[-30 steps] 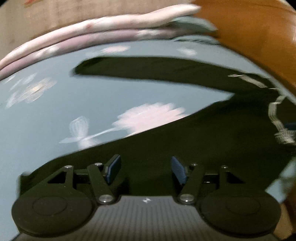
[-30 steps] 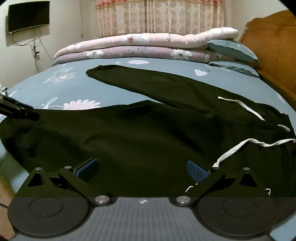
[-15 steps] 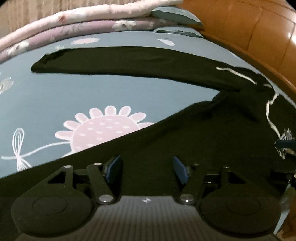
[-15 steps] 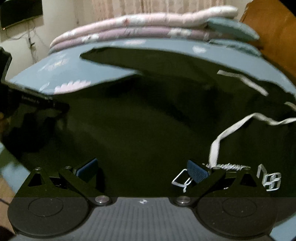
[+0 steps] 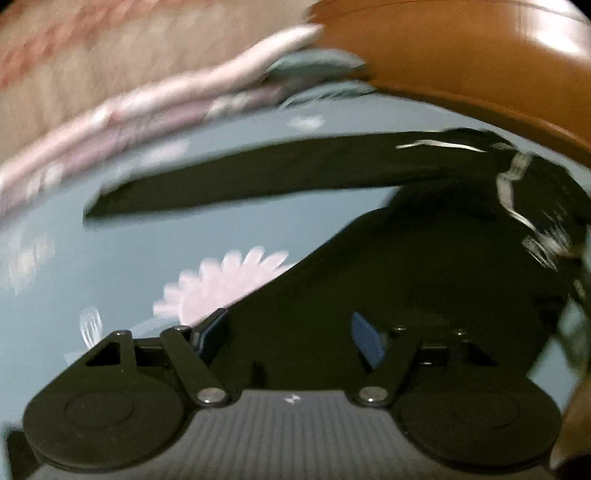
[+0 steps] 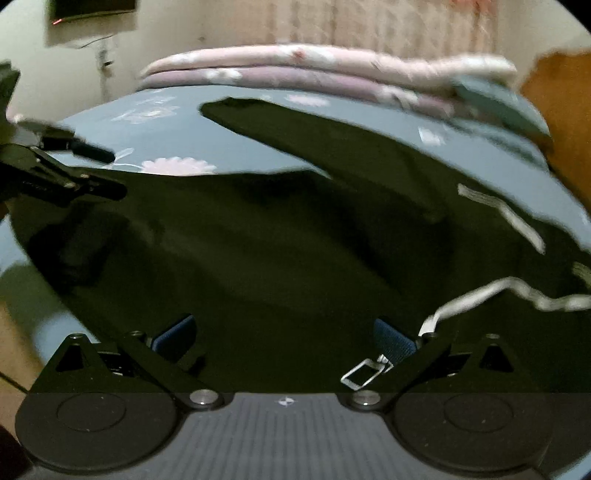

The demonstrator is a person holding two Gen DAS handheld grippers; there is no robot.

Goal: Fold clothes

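Observation:
Black trousers [image 5: 424,266] [image 6: 280,236] with a white drawstring [image 6: 476,299] lie spread on a blue flowered bedsheet [image 5: 92,258] [image 6: 166,118], one leg stretched toward the far side. My left gripper [image 5: 291,332] hovers over the near leg, its jaws opening, with only flat cloth beneath and nothing pinched. My right gripper [image 6: 284,338] stands open over the waist area, its right pad beside the drawstring and a white printed logo [image 6: 364,373]. In the right wrist view, the left gripper's fingers [image 6: 92,184] show at the left edge above the cloth.
Folded pink and purple quilts [image 6: 314,70] and a blue pillow [image 6: 495,103] are stacked at the far side of the bed. A wooden headboard [image 5: 480,62] runs along the right. A curtain [image 6: 369,22] and a wall-mounted screen [image 6: 92,7] are behind.
The left gripper's jaws have widened and its view has swung and rolled, now blurred. The right gripper came closer to the trousers near the waist; the left gripper reached further into its view.

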